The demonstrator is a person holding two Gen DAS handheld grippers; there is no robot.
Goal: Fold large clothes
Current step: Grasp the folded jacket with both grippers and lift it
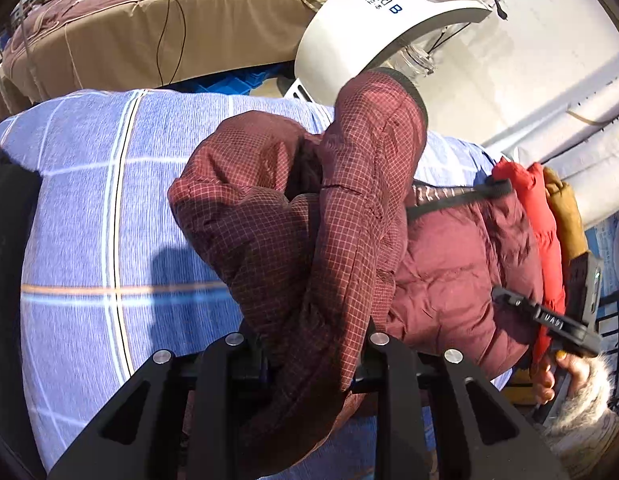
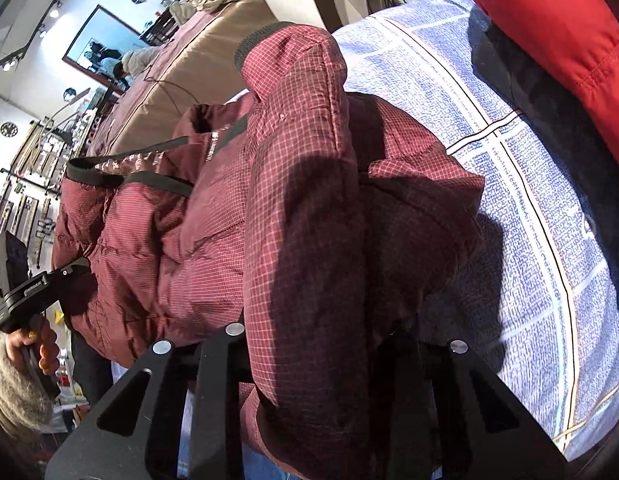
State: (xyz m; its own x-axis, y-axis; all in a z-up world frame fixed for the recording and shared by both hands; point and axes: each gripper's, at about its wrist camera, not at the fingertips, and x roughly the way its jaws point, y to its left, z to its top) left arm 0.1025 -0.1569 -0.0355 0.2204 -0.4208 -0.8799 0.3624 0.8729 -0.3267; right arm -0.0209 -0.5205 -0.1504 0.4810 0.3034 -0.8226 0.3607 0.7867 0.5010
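A maroon checked puffer jacket [image 1: 309,216] lies on a blue plaid bed sheet [image 1: 89,220]. My left gripper [image 1: 305,344] is shut on a fold of the jacket, its sleeve standing up between the fingers. In the right wrist view the same jacket [image 2: 213,220] fills the middle over the sheet [image 2: 529,240]. My right gripper [image 2: 309,340] is shut on another fold of the jacket. The right gripper shows in the left wrist view [image 1: 505,296] at the jacket's far side. The left gripper shows at the left edge of the right wrist view [image 2: 75,268].
A red garment [image 1: 537,216] and a tan one [image 1: 565,216] lie beside the jacket; the red one shows in the right wrist view [image 2: 557,40]. A white machine [image 1: 389,20] stands behind the bed. A brown-covered bed [image 1: 129,32] lies further back.
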